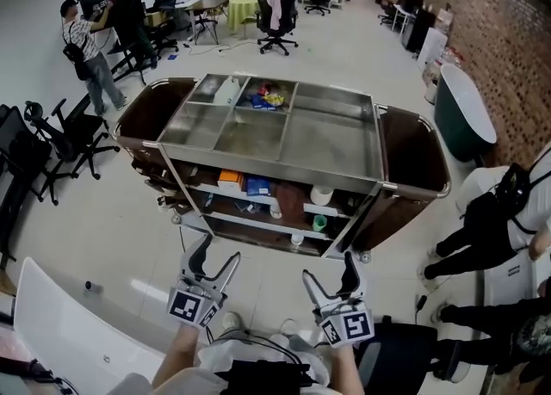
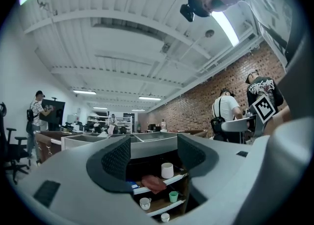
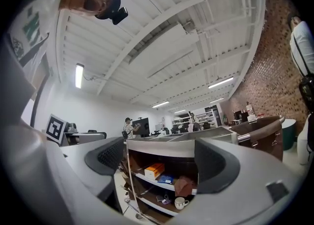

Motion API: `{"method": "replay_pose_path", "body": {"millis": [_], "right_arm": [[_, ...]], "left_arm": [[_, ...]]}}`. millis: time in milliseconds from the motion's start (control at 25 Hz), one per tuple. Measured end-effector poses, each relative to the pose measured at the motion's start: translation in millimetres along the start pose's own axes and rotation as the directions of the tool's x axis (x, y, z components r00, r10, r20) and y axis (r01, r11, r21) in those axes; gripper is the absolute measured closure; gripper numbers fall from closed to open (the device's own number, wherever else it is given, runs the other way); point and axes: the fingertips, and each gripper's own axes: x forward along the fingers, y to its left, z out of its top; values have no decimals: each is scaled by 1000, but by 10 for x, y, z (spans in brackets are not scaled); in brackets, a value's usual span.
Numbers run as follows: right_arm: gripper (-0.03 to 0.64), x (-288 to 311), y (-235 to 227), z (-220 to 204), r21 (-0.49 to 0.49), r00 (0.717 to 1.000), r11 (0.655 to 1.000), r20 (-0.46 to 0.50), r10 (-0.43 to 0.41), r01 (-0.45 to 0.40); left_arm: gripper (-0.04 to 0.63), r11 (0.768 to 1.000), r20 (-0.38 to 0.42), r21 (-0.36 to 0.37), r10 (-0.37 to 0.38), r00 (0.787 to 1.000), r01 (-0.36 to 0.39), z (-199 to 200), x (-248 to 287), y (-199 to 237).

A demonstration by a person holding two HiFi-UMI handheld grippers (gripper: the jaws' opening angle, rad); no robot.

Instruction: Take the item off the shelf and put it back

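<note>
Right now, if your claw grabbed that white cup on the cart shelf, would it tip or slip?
Probably stiff, not squashy: the white cup keeps a neat round shape. Its smooth sides might slip a little. It stands near the shelf edge, so a push could knock it off.

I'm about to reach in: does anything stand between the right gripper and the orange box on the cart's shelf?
Nothing visible does. The right gripper, jaws open and empty, faces the orange box across bare floor; the shelf's front is open.
</note>
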Motion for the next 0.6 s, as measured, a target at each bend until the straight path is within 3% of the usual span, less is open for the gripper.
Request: {"method": "replay_pose_path", "body": {"millis": [160, 600], "right_arm": [[156, 173, 136, 21, -66, 1000, 998, -12, 13, -14], [156, 336, 117, -341, -89, 996, 996, -84, -25, 18]], "left_arm": [[321, 1000, -9, -20, -20, 1000, 20, -69, -15, 85], [321, 997, -22, -41, -70, 997, 69, -473, 113, 289]]}}
